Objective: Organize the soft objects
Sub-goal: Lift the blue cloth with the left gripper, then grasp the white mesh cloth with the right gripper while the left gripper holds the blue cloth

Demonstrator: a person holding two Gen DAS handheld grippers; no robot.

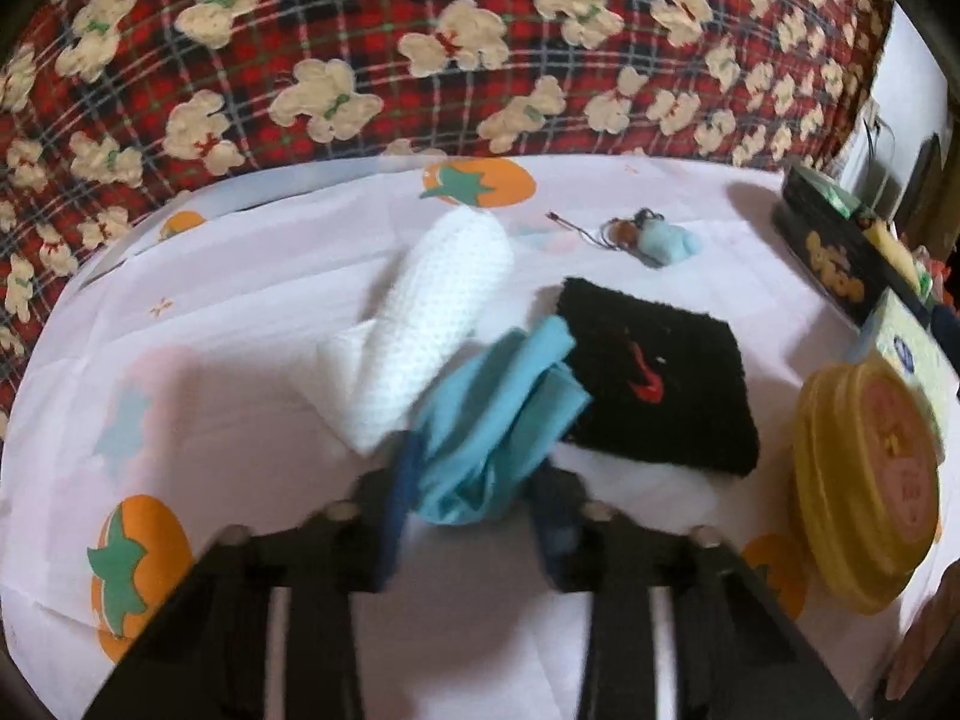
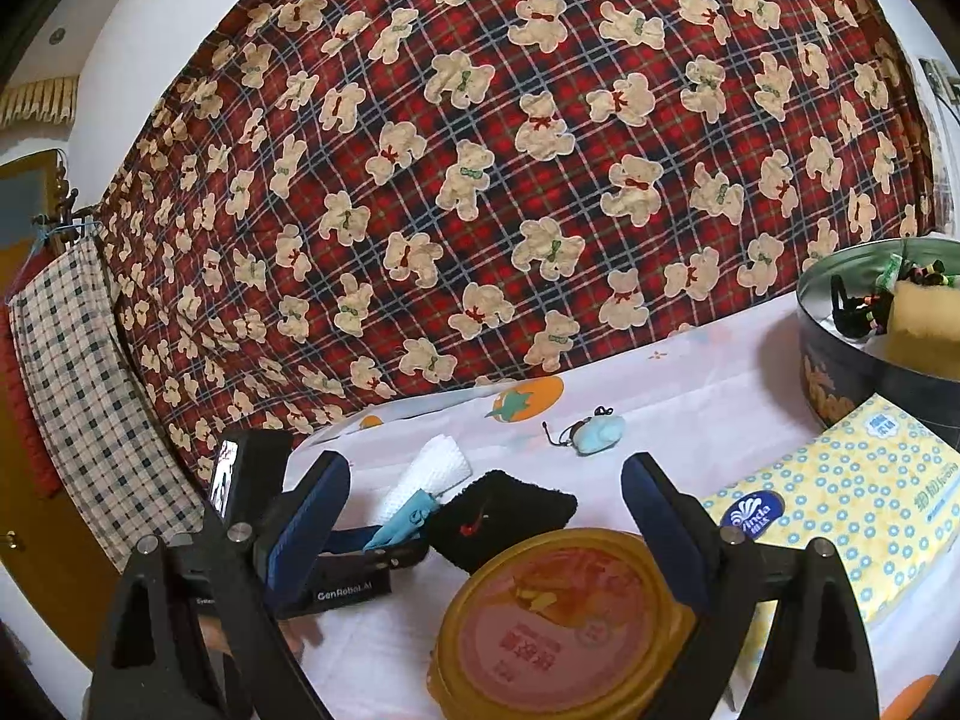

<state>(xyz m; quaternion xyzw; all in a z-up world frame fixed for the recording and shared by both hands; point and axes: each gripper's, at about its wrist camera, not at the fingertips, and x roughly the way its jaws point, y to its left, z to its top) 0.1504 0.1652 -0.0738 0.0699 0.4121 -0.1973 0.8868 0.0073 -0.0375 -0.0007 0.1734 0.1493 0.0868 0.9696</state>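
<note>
Nearest the left wrist camera, the left gripper (image 1: 471,489) had its blue pads pinched on a bunched light-blue cloth (image 1: 498,420), which stood up between them just above the white tablecloth (image 1: 240,420) printed with orange fruit; the cloth's upper folds overlapped the near corner of a black wristband (image 1: 660,378) with a red mark, lying flat on the tablecloth; just to the left of the cloth lay a white knitted roll (image 1: 438,324), touching or nearly touching it. In the right wrist view the right gripper (image 2: 486,516) stood with its jaws wide apart and nothing between the pads; directly beneath them sat a yellow round lidded container (image 2: 558,618), not gripped; to its right lay a yellow tissue pack (image 2: 840,504). Farther back on the tablecloth, apart from the rest, lay a small pale-blue charm (image 1: 666,243) on a cord; at the far right stood a dark round tin (image 2: 870,372), holding a yellow sponge (image 2: 924,324) and other small items. Behind all hung a red plaid blanket (image 2: 540,150) patterned with bears.
</note>
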